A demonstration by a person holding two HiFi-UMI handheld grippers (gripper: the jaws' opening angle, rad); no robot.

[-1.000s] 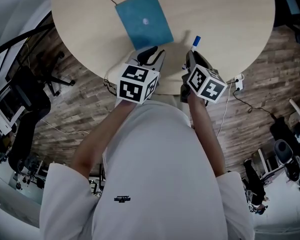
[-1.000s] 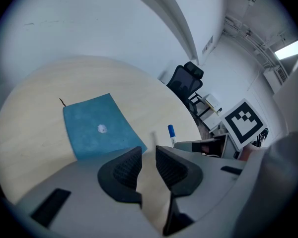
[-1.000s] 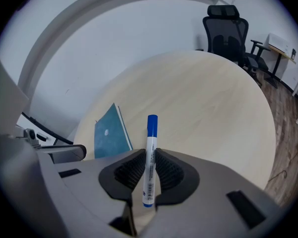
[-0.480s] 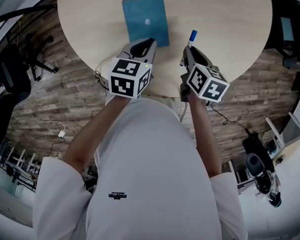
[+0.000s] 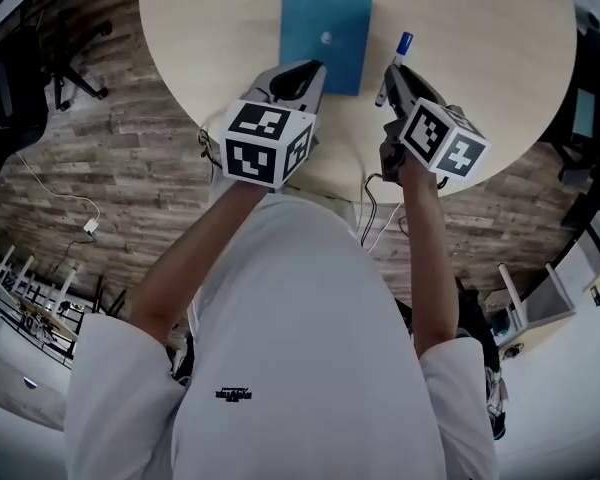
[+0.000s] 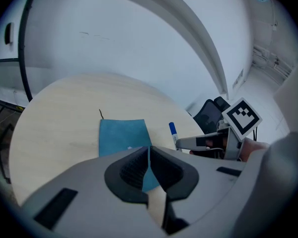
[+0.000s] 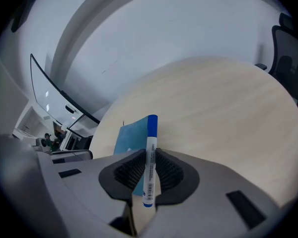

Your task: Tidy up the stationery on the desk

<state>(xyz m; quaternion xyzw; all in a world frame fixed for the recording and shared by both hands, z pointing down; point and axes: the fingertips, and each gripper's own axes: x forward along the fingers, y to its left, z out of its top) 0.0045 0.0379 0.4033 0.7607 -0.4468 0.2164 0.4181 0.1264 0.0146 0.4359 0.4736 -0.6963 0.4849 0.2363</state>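
A round, pale wooden bench point(image 5: 210, 28) carries a teal notebook point(image 5: 325, 28) that lies flat on its near half, with a thin dark cord sticking out at its far left corner. The left hand-held gripper point(image 6: 149, 150) has its 2 jaws pressed together, and its own view shows nothing between the ribbed pads. In the head view its tip is over the notebook's near left corner, though whether it touches the cover cannot be told. The right hand-held gripper point(image 7: 150, 155) is clamped on a white marker point(image 7: 151, 133), which the pads pinch around the printed barrel. The marker's blue cap point(image 7: 152, 123) sticks out past the fingertips and points away from the person. In the head view the marker is held just right of the notebook's right edge, above the bench, with its cap level with the notebook's middle. The 2 hand-held grippers are side by side near the bench's near edge, the notebook's near end between them. Each one carries a cube with black and white square markers, the left cube point(image 5: 265, 143) closer to the person than the right cube point(image 5: 445, 143). The person's white shirt point(image 5: 300, 348) fills the lower head view. Beneath the bench lie a wood-plank floor point(image 5: 90, 168) and a loose cable point(image 5: 375, 218).
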